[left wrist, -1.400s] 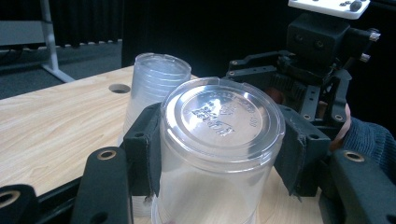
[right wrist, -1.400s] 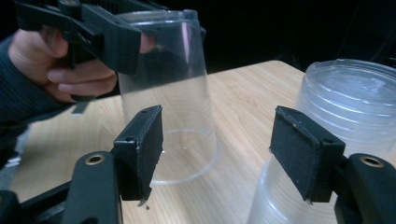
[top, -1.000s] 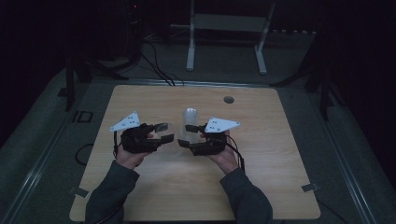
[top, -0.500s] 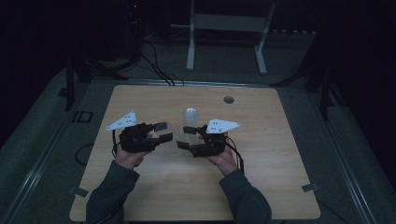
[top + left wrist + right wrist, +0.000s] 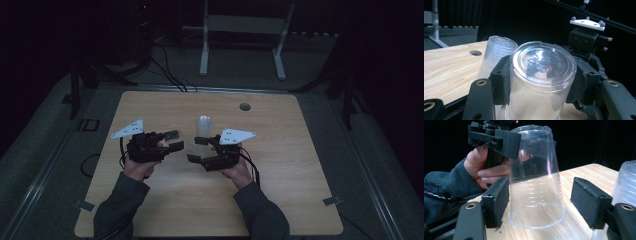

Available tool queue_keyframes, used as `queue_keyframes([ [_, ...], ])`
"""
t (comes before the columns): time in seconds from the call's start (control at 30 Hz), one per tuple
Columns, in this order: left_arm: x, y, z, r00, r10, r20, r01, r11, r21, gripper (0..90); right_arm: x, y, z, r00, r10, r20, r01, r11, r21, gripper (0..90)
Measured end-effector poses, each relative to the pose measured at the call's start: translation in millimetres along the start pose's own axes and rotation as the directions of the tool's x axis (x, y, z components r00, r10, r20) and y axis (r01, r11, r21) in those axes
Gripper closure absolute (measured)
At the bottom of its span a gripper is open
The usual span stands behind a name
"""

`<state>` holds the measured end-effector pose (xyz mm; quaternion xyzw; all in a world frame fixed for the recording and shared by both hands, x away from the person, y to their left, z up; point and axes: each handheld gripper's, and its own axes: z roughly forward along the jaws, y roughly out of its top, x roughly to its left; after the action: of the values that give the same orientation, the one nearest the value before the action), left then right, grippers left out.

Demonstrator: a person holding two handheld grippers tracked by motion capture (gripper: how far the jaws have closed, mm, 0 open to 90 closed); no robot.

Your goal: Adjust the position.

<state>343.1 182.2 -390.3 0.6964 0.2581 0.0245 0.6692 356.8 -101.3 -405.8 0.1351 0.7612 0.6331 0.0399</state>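
While upside down, ribbed clear cup [image 5: 536, 182] clamped by left gripper [image 5: 172, 140], right gripper [image 5: 544, 202] jaws released.

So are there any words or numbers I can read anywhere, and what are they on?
Raised letters in a ring on the bottom of the clear cup, which the left claw grips: too blurred to read.
The stack of cups behind it and the table: no words or numbers that I can see.

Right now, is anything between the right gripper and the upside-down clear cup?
Nothing visible. The cup already sits between the open right gripper jaws, with the left gripper clamped near its top. The cup stack stands off to one side.
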Motion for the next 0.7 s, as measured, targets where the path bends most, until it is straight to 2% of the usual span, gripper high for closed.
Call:
queue_keyframes([
  [0.43, -0.8, -0.6, 3.0, 0.9998, -0.009, 0.018, 0.009, 1.0, 0.001, 41.3, 1.8, -1.3, 7.2, 0.9993, 0.008, -0.036, -0.008, 1.0, 0.001, 27.9],
  [0.7, -2.2, -0.1, 3.9, 0.9996, -0.009, 0.029, 0.009, 1.0, 0.001, 41.3, 3.4, -3.0, 12.3, 0.9992, 0.011, -0.038, -0.01, 1.0, 0.02, 25.5],
])
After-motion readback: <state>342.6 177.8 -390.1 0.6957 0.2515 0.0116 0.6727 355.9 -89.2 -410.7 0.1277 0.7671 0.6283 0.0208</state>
